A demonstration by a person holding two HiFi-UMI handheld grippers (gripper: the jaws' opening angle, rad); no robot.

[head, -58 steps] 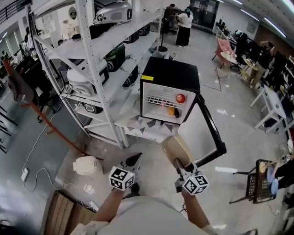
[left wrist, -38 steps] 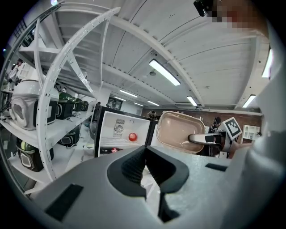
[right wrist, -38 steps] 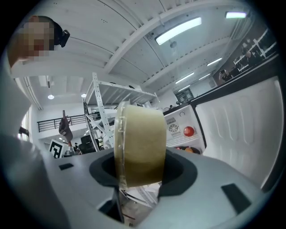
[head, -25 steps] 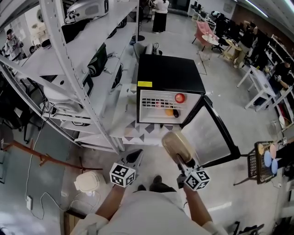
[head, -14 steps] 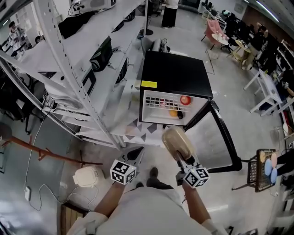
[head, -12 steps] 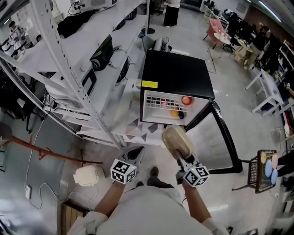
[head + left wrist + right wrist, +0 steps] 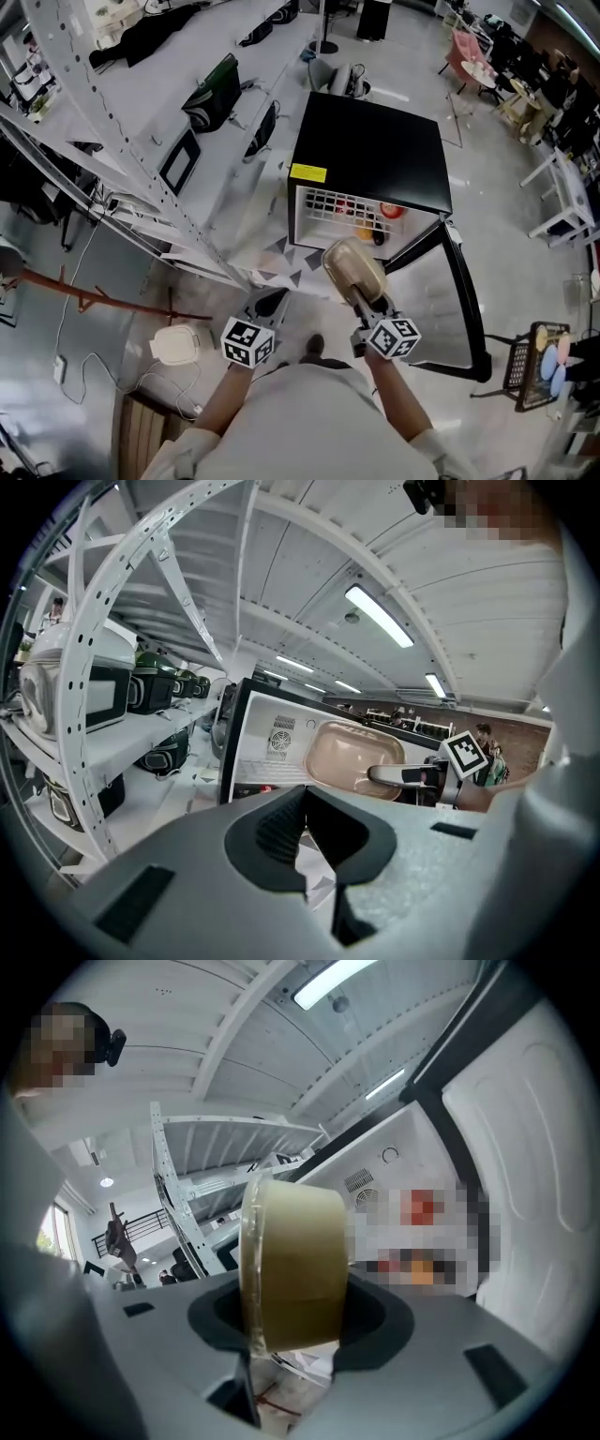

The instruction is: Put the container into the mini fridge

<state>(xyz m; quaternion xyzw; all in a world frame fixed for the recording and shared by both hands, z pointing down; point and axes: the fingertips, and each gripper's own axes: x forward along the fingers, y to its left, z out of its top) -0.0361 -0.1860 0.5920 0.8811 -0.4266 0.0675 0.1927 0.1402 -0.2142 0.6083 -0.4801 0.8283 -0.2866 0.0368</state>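
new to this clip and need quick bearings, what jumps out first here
The black mini fridge stands mid-frame in the head view, its door swung open to the right. Just before it, the right gripper is shut on a beige container. A white shelving rack fills the left side.

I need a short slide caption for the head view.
Right claw holds a beige container before the open mini fridge.

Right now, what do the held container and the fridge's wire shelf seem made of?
Container: probably thin plastic, beige, slightly glossy; a translucent rim shows at its edge. Wire shelf: likely white-coated metal, judging by its thin grid bars.
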